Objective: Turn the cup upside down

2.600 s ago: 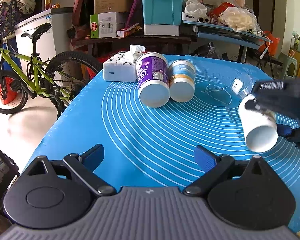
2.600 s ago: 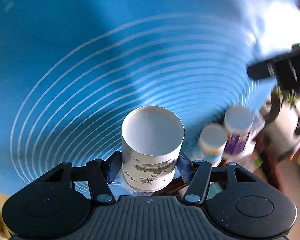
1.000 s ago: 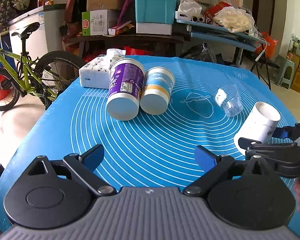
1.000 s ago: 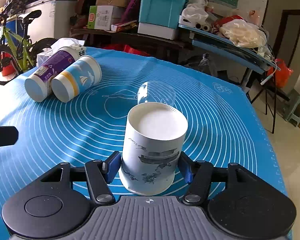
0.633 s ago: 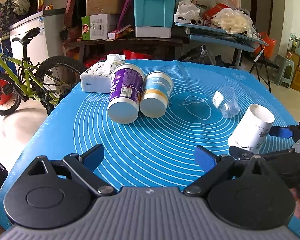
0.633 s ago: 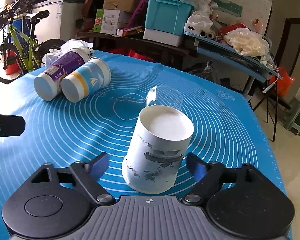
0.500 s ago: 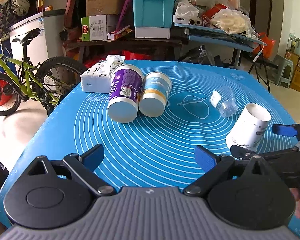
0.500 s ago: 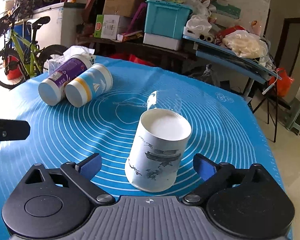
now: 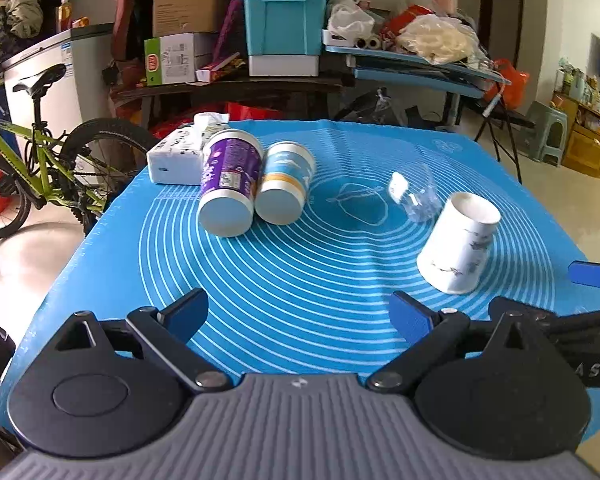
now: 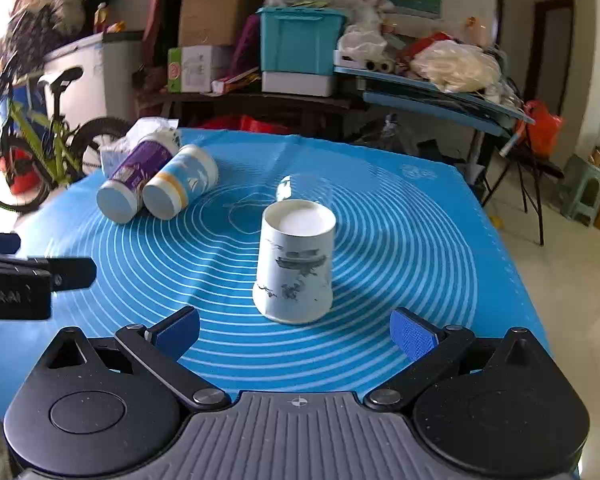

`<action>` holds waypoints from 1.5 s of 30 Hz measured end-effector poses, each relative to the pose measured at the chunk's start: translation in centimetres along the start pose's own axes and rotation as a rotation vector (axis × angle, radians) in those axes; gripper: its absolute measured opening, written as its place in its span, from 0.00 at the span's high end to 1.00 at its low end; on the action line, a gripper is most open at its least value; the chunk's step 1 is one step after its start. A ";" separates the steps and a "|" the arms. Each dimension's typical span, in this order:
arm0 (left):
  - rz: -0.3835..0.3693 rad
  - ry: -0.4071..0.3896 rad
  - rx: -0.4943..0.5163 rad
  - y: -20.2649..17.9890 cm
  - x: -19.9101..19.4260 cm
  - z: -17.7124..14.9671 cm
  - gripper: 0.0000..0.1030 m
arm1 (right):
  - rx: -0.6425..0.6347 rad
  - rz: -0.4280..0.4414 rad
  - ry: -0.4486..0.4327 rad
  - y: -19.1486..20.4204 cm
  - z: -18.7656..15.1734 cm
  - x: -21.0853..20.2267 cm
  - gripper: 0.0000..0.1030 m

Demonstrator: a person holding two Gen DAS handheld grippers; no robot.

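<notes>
Cup: the white cup (image 10: 294,260) with grey ink marks stands mouth down on the blue mat (image 10: 400,240), its flat base facing up; in the left wrist view the cup (image 9: 458,244) sits on the right side of the mat (image 9: 300,272).
Right gripper: the right gripper (image 10: 296,332) has its jaws spread wide, nothing between them; the cup stands just ahead of the blue pads (image 10: 414,336), touching neither. From the left wrist view only the right gripper (image 9: 572,300) edge shows at the right border, near the cup.
Left gripper: the left gripper (image 9: 298,316) is also spread wide and holds nothing; it hangs above the near part of the mat, well apart from the cup. In the right wrist view its black body (image 10: 24,276) shows at the left edge.
Clear cup: a see-through plastic cup (image 9: 414,196) lies on its side just behind the white cup; in the right wrist view it is mostly hidden behind it.
Cans: a purple can (image 9: 230,184) and a blue-and-white can (image 9: 286,188) lie side by side, touching, on the far left of the mat, their flat white ends facing the cameras.
Tissue pack: a white tissue pack (image 9: 176,154) sits just behind the purple can at the mat's far left corner.
Counter: the mat covers the counter; its bare surface cannot be seen.
Background: a green bicycle (image 9: 32,164) stands left of the counter; a teal bin (image 9: 284,24) sits on a cluttered shelf behind.
</notes>
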State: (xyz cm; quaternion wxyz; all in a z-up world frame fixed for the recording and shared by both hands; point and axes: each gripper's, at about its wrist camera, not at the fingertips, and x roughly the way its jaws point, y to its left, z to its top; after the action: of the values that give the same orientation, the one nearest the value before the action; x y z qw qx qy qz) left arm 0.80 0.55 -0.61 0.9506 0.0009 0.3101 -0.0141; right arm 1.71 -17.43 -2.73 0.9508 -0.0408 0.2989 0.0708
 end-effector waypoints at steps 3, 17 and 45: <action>-0.009 0.003 0.016 -0.3 -0.9 -0.4 0.07 | 0.029 -0.014 -0.016 -0.5 -0.3 -1.4 0.00; -0.065 -0.001 0.059 -1.4 -3.6 -2.0 0.07 | 0.023 -0.027 -0.047 -0.6 -1.3 -5.9 0.00; -0.075 0.007 0.065 -1.8 -4.3 -2.7 0.07 | 0.021 -0.035 -0.038 -0.7 -2.3 -8.0 0.00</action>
State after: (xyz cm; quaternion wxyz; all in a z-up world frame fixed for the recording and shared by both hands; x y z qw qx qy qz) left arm -4.33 -1.14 -0.29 0.9477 0.0200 0.3129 -0.0596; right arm -5.97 -19.24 0.01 0.9578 -0.0348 0.2806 0.0520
